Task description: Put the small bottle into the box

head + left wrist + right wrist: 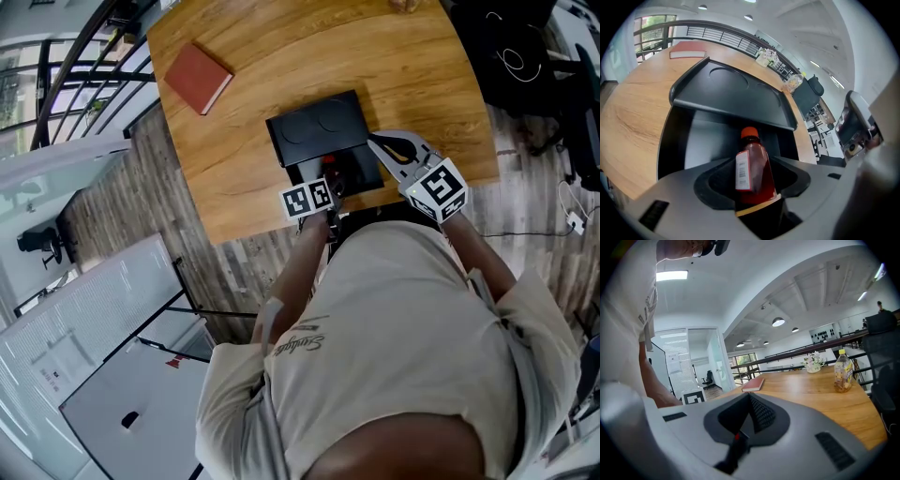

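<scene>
**Small bottle, in transit to box: placing under way, release not yet made.**

The left gripper (330,187) is clenching the small bottle (757,168), red with an orange cap, at lower centre of its view. It is holding it at the mouth of the open black box (670,140), whose lid (731,93) is standing raised behind. Letting go and withdrawing appear to be what is left. The right gripper (749,399) is idling at centre right, jaws pressed together on nothing. The surface is a wooden table (281,56) bearing a red book (198,77) at upper left, a drink bottle (842,371) and flowers (813,363). The room is an open office with a railing and plank floor.
</scene>
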`<action>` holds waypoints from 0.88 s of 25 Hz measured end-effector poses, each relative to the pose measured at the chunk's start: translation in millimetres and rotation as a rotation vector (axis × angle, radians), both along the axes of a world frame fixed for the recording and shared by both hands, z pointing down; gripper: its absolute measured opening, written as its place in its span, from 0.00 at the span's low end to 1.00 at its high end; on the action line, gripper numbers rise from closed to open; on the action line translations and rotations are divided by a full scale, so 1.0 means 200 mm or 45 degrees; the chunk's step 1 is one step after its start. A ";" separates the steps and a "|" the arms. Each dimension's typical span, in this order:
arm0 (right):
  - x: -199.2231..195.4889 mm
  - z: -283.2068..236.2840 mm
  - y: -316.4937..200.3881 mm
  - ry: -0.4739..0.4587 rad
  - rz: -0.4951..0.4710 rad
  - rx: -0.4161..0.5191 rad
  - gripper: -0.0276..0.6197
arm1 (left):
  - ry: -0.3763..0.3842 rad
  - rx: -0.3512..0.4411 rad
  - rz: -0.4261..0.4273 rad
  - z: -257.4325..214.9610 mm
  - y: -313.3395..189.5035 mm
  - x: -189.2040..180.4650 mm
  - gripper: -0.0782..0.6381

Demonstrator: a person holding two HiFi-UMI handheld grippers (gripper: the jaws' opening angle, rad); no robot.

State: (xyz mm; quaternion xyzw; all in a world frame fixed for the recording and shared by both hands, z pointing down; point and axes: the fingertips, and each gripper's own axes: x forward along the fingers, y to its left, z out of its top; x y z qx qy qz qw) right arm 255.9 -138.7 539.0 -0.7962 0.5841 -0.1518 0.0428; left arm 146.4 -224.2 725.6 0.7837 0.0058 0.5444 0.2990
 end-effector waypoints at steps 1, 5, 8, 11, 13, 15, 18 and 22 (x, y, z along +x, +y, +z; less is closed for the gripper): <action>0.01 0.00 0.00 -0.003 0.004 0.000 0.03 | -0.013 0.007 0.001 0.01 0.00 0.00 0.43; 0.05 0.02 0.02 -0.015 0.025 0.006 0.03 | -0.047 0.025 0.009 0.03 0.01 0.01 0.43; 0.08 0.01 0.03 -0.021 0.035 0.014 0.03 | -0.078 0.015 0.037 0.03 0.04 0.01 0.43; 0.11 0.01 0.03 -0.020 0.045 0.020 0.03 | -0.117 -0.004 0.052 0.04 0.04 0.01 0.43; 0.12 0.01 0.03 -0.023 0.055 0.024 0.03 | -0.140 -0.003 0.041 0.06 0.04 0.02 0.43; 0.12 0.02 0.04 -0.030 0.064 0.028 0.03 | -0.156 0.003 0.042 0.07 0.04 0.03 0.43; 0.12 0.02 0.05 -0.033 0.067 0.027 0.03 | -0.175 0.007 0.071 0.07 0.05 0.03 0.43; 0.11 0.02 0.06 -0.033 0.073 0.027 0.03 | -0.210 0.018 0.120 0.09 0.06 0.02 0.43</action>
